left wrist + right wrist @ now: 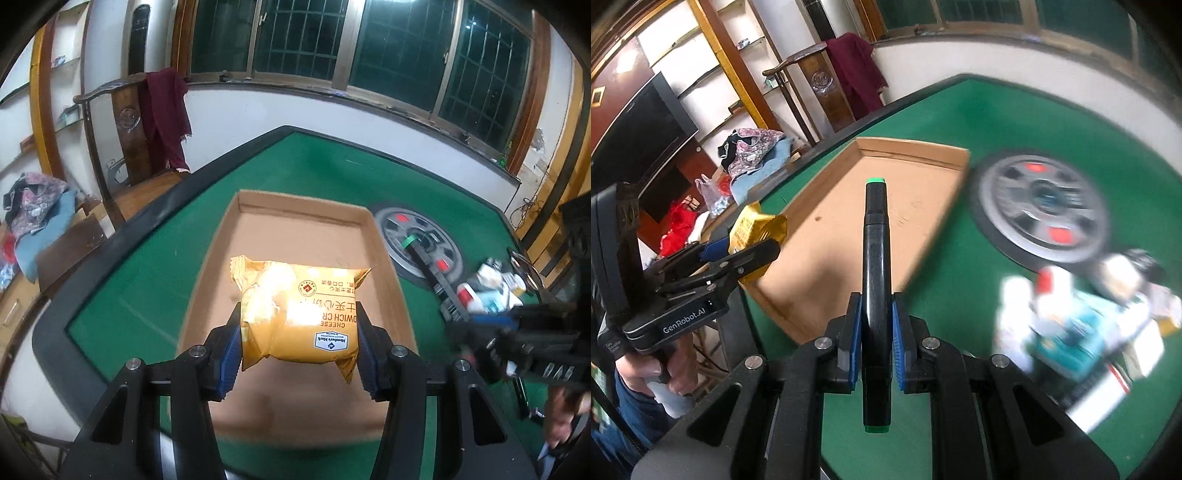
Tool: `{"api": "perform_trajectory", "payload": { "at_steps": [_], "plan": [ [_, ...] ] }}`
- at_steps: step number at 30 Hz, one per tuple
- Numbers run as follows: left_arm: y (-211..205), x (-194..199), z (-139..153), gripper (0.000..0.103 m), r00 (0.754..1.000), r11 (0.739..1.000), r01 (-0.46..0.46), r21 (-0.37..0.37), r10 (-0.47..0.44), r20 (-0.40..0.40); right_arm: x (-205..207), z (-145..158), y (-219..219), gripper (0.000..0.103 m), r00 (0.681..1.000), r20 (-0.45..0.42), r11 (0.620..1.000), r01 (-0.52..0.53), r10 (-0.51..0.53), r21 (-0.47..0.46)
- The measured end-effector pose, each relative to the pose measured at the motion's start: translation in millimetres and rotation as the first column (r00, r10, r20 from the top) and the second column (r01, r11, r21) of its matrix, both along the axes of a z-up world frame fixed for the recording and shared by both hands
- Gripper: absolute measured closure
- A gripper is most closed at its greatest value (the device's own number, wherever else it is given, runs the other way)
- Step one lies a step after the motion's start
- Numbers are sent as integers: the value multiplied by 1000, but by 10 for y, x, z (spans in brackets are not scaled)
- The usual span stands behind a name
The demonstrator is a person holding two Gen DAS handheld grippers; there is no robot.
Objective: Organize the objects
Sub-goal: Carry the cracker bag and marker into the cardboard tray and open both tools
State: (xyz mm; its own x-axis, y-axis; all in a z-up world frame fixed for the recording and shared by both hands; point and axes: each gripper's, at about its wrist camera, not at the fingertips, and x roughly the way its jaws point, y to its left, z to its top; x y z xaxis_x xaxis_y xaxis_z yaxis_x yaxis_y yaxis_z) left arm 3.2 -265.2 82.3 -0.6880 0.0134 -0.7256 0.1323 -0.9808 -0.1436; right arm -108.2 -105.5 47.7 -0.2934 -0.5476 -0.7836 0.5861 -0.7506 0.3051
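The left hand-held gripper (297,343) was clamped on a yellow cheese sandwich cracker packet (299,314), its blue pads pressing both sides, held above the shallow cardboard tray (306,201) on the green bench (147,295). The right hand-held gripper (874,347) was narrowed around a black green-capped marker (874,258), just right of the tray's near end.
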Motion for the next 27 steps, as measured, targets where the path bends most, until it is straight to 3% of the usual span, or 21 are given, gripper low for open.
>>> {"api": "perform_trajectory", "payload": {
  "at_steps": [5, 7, 11, 13, 22, 27],
  "plan": [
    [-262, -615, -159, 55, 996, 999, -49, 0, 49, 71, -407, -179, -465, 91, 996, 85, 999, 32, -30, -20],
    [-343, -872, -296, 55, 991, 998, -46, 39, 40, 126, -562, -272, -598, 91, 992, 113, 998, 58, -56, -15],
    [-461, -1200, -520, 55, 981, 994, -83, 74, 68, 184, -876, -504, -802, 91, 977, 177, 993, 118, -115, -7],
    [-485, -1320, -587, 55, 977, 994, -97, 58, 84, 194, -981, -596, -847, 91, 973, 183, 990, 140, -139, 6],
    [-524, -1530, -687, 54, 980, 997, -60, 39, 52, 194, -1242, -731, -963, 91, 966, 194, 984, 178, -173, -11],
    [-617, -1527, -696, 50, 983, 994, -63, 89, 46, 176, -1300, -741, -995, 91, 968, 186, 984, 174, -167, -26]
  ]
}}
